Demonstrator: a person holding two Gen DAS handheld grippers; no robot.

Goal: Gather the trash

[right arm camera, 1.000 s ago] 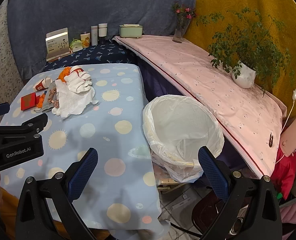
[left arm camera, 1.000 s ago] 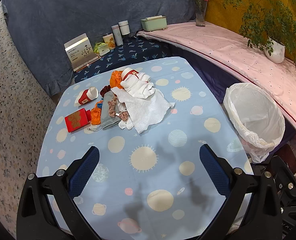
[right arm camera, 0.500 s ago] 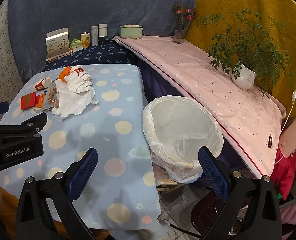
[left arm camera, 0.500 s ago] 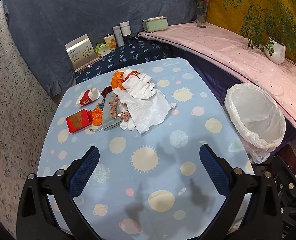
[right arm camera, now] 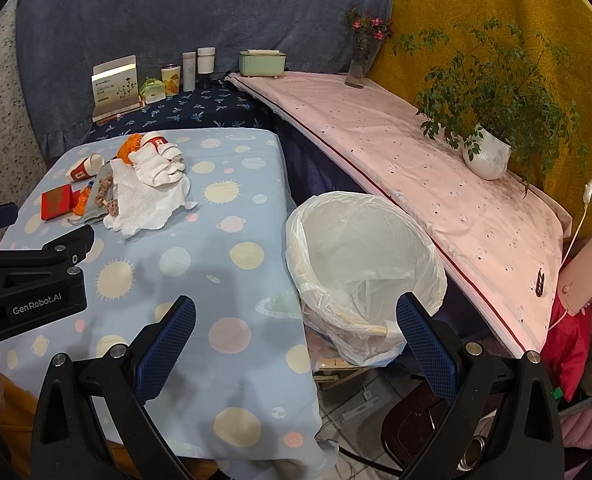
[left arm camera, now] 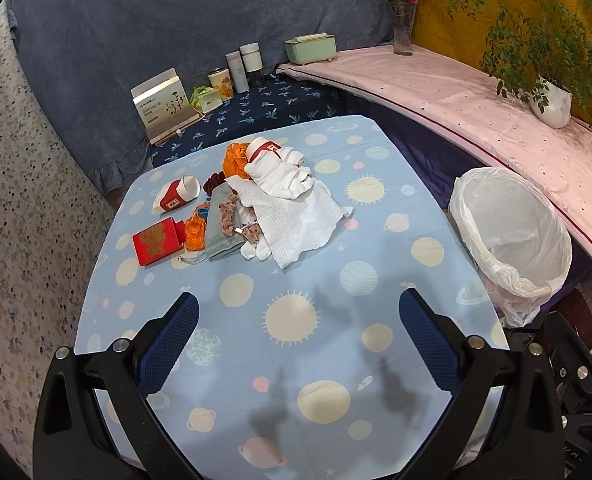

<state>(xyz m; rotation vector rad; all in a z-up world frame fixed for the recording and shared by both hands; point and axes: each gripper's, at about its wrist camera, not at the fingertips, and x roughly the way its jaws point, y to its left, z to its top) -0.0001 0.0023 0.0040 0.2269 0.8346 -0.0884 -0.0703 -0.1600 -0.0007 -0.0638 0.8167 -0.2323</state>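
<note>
Both the left hand-held gripper (left arm camera: 298, 312) and right hand-held gripper (right arm camera: 296, 316) gape apart, empty; the trash pile (left arm camera: 264, 196) lies at twelve o'clock on the table (left arm camera: 296, 360).

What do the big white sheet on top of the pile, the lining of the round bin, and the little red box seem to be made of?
The white dimpled sheet looks like paper towel: matte, embossed, softly crumpled. The round bin's white liner seems thin plastic film: translucent, glossy, wrinkled over the rim. The flat red box is probably printed cardboard, with crisp edges and a gold pattern.
</note>
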